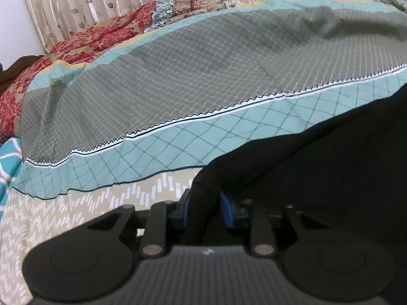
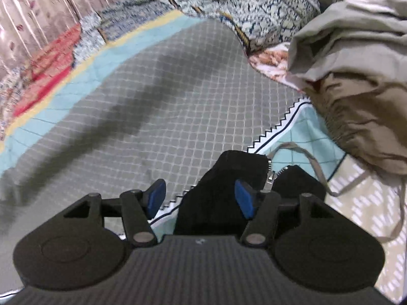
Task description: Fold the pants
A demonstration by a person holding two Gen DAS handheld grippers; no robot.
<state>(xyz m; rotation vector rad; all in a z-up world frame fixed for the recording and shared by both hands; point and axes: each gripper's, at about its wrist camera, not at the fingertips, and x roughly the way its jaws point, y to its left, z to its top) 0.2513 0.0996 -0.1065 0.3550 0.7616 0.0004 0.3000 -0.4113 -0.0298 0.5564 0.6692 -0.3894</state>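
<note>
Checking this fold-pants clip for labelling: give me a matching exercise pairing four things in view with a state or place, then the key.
Things:
1. left gripper
2. right gripper
3. black pants
4. khaki garment

States or places:
A. lying bunched in a heap at the right of the bed
B. jaws apart, black cloth between them
C. spread over the bedspread's near edge, zip showing
D. pads pinched on a fold of black cloth

Pairs: 1-D, 2-B, 3-C, 4-A
</note>
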